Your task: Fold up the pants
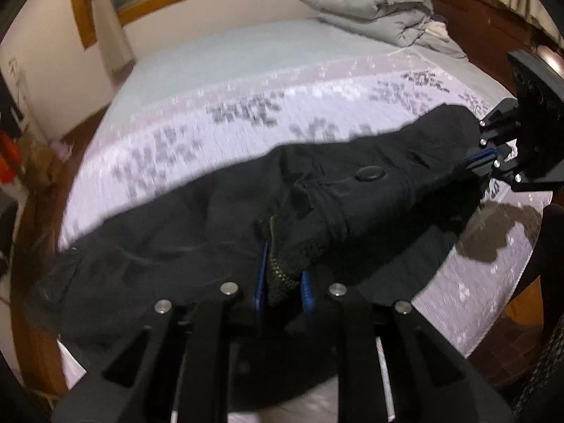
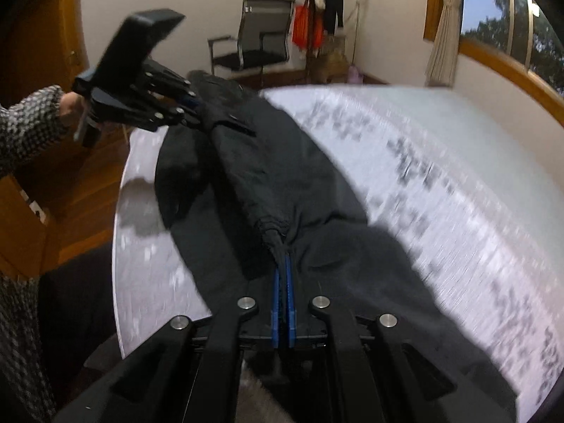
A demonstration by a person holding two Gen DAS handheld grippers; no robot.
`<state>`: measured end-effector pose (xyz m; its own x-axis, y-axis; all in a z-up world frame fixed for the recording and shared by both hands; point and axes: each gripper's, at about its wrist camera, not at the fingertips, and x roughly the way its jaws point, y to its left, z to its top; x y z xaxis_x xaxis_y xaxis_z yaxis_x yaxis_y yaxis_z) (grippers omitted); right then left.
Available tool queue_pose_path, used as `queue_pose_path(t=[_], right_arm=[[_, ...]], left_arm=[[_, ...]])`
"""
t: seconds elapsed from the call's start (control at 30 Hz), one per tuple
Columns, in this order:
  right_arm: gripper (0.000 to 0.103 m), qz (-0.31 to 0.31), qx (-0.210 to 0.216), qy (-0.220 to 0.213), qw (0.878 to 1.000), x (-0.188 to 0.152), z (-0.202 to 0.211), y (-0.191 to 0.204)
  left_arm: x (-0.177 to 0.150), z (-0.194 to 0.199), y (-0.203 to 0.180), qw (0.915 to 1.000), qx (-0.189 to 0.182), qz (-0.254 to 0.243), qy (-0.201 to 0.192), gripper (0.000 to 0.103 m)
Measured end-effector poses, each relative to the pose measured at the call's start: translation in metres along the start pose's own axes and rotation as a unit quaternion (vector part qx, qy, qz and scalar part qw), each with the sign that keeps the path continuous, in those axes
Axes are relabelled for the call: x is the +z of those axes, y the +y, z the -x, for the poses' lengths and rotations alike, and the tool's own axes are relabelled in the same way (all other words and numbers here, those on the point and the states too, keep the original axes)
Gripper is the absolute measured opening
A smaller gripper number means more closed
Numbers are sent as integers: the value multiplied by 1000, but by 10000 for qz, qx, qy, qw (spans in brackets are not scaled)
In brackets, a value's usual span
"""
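Black pants (image 1: 211, 218) hang stretched between my two grippers over the bed. In the left wrist view my left gripper (image 1: 283, 264) is shut on the waist edge by the zipper, blue pads on either side of the bunched cloth. A button (image 1: 370, 174) shows on the waistband. My right gripper (image 1: 474, 160) pinches the other end at the right. In the right wrist view the right gripper (image 2: 283, 257) is shut on a gathered fold of the pants (image 2: 275, 162). The left gripper (image 2: 192, 109) grips the far end at the upper left. The legs drape down onto the bedspread.
The bed has a pale patterned spread (image 1: 282, 81) and a folded grey duvet (image 1: 366, 3) at its head. A person's checked sleeve (image 2: 28, 123) is at the left. An office chair (image 2: 257, 35) and a coat rack with red bags (image 2: 310, 24) stand by the far wall.
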<state>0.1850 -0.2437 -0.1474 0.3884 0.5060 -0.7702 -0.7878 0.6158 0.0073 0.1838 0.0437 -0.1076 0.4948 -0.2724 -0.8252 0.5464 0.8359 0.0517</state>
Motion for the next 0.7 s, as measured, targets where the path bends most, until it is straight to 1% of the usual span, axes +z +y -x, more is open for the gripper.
queue_pose_path(t=[0.07,0.13,0.2,0.27,0.3,0.33,0.4,0.47,0.53,0.57,0.6,0.67,0.7], right_arm=[[3,-21,21,157,9999,-13,-12,7],[4,-71,55,254,9996,-27,-21,14],[7,-126,50,313,9994,-37,-29,18],[15,-177,60,351,9992,-42,-32,19],[21,-208,53,362,9991,-43,-32,19],[30,-263,72,364,9990,-45,-31,18],[32,-501,121,269,9983,-50,-24,15],[41,-796,193,190,9965,-56,-13,10],[44,-1266,210,68,9917,-68,6,1],[49,-1515,211,21,9882,-76,15,-4],[51,-1834,186,-45,9828,-87,26,-12],[51,-2741,19,-210,9615,-121,58,-35],[51,-3080,-58,-255,9510,-135,70,-44]], left_arm=[[-20,-10,-8,9997,-7,213,83,16],[-33,-13,-12,9991,34,413,39,18],[-39,-14,-14,9982,94,596,-44,19],[-43,-12,-14,9966,146,797,-123,20],[-44,-12,-15,9961,212,841,-132,22],[-44,-10,-15,9958,284,859,-141,22],[-45,-8,-16,9950,371,919,-139,23],[-46,-4,-16,9943,421,975,-123,24],[-49,1,-17,9929,524,1058,-108,25],[-50,3,-16,9921,575,1108,-104,25],[-52,4,-15,9911,614,1182,-74,25],[-57,6,-15,9889,680,1318,-7,26],[-59,7,-15,9874,719,1411,1,26]])
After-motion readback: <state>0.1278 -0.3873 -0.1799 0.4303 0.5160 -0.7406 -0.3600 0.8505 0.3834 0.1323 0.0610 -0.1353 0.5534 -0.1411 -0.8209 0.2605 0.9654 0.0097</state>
